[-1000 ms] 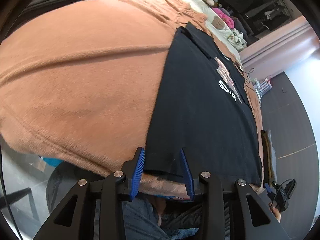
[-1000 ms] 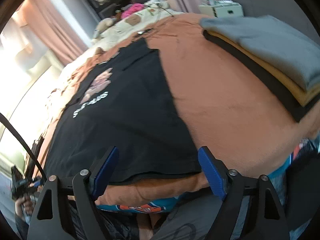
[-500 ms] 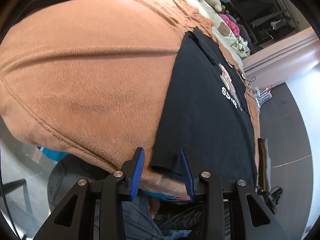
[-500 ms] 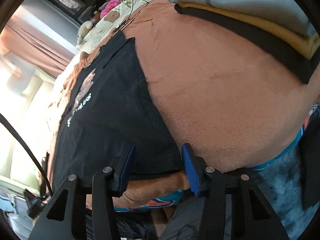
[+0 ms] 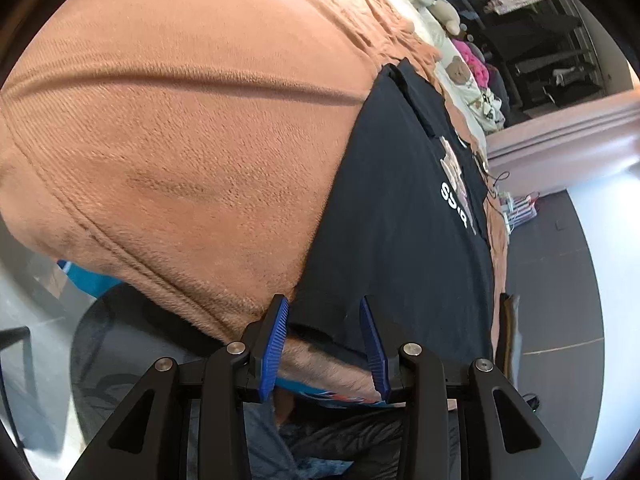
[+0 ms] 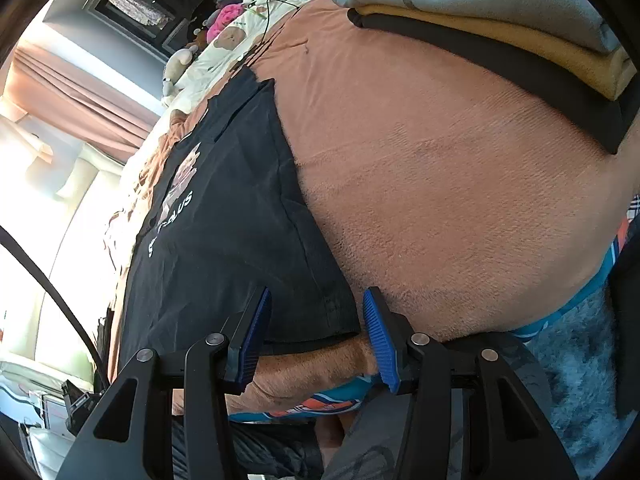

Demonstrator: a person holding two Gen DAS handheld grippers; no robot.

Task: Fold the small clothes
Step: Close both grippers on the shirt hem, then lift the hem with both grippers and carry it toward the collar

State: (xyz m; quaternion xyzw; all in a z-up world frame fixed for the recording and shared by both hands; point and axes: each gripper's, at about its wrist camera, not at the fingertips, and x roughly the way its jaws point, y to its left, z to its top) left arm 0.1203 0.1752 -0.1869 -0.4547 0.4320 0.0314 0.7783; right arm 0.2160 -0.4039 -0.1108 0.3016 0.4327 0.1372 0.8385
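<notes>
Lying flat on a brown blanket, a black T-shirt is being approached at its near hem by both grippers. The left gripper is straddling the hem's left corner with a narrow gap, its blue pads not visibly pressing the cloth. The right gripper is straddling the right corner, also part-open; its jaws have just been closing, the hem sitting between them unpinched.

What is threatening here, in my judgement: the pads may be catching the fluffy blanket along with the hem, so a lift would be dragging bedding up too, or one corner may be slipping free and skewing the fold.

Compared with a second ago, the right gripper is standing much narrower and nearer the corner; the left gap is looking unchanged.
</notes>
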